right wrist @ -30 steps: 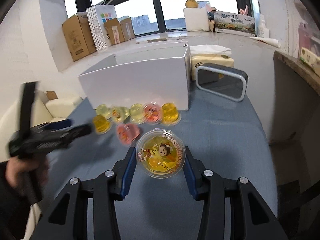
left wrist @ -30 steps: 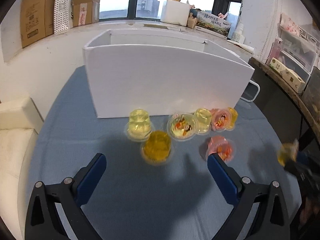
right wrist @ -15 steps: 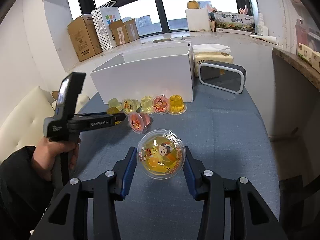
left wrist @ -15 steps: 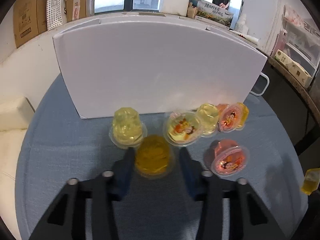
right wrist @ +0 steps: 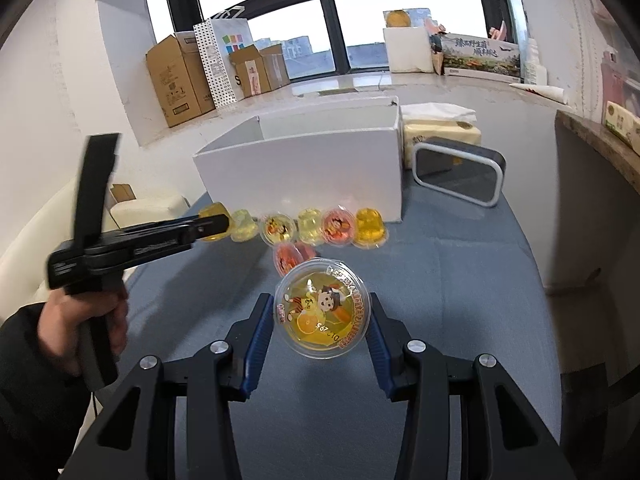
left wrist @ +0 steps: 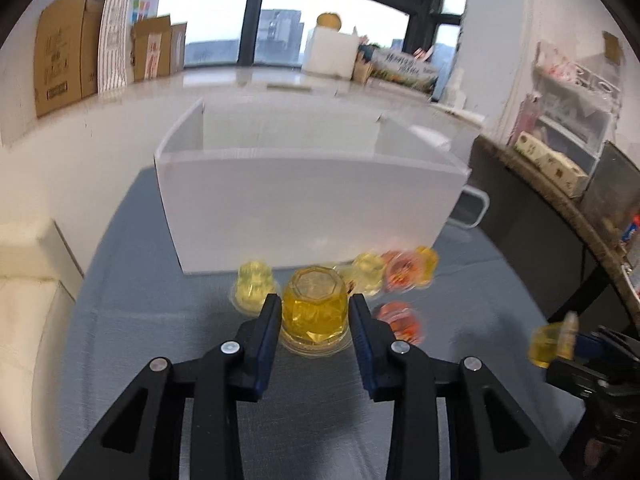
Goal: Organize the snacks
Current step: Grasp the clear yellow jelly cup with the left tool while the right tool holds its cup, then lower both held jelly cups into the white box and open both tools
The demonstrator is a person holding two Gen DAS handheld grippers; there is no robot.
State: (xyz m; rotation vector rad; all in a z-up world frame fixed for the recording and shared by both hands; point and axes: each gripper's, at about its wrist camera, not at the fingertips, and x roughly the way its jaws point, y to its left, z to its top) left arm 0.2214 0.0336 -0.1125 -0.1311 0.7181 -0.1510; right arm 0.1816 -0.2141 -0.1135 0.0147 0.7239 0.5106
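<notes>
My left gripper is shut on an upside-down orange jelly cup, lifted above the blue cloth before the open white box. My right gripper is shut on a yellow jelly cup with a cartoon lid facing me, held above the cloth. Several more jelly cups lie in a row at the foot of the box, with a pink one in front of them. The left gripper with its cup shows in the right wrist view.
A grey-rimmed tray and a tissue pack stand right of the box. Cardboard boxes sit on the window ledge behind. A cream sofa is at the left and a dark counter at the right.
My left gripper has shut on the orange jelly cup and lifted it off the cloth. My right gripper has kept its cup and stayed nearly still.
</notes>
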